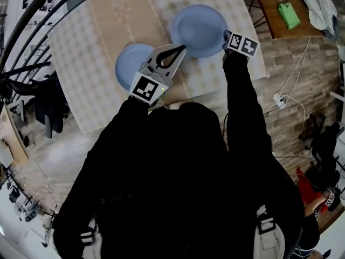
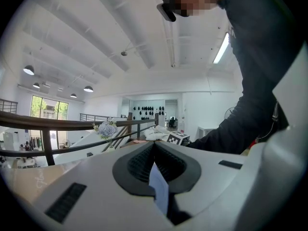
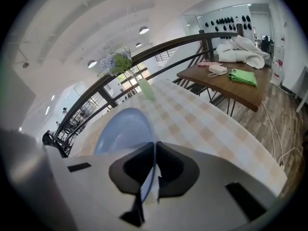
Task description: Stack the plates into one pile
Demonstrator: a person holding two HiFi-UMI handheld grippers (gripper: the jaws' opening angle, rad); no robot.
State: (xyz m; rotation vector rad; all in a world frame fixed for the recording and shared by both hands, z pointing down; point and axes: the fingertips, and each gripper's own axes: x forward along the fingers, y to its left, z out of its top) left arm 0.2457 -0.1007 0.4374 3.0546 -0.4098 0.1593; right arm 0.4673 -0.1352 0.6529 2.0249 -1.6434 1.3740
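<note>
On the checked-cloth surface (image 1: 91, 42), the first blue plate (image 1: 128, 63) lies flat at the left, partly beneath the left tongs (image 1: 182, 48). Their tips are pressed together. A pale strip shows in the gap behind them in the left gripper view, and what it is cannot be told. In the head view those tips overlap the near-left rim of the second blue plate (image 1: 198, 28), which sits apart from the first; contact cannot be told. The right tongs (image 1: 226, 36) are clamped on that plate's right rim, its edge running between them. Farther right, a wooden desk (image 1: 264, 9) carries a green item (image 1: 289, 14).
</note>
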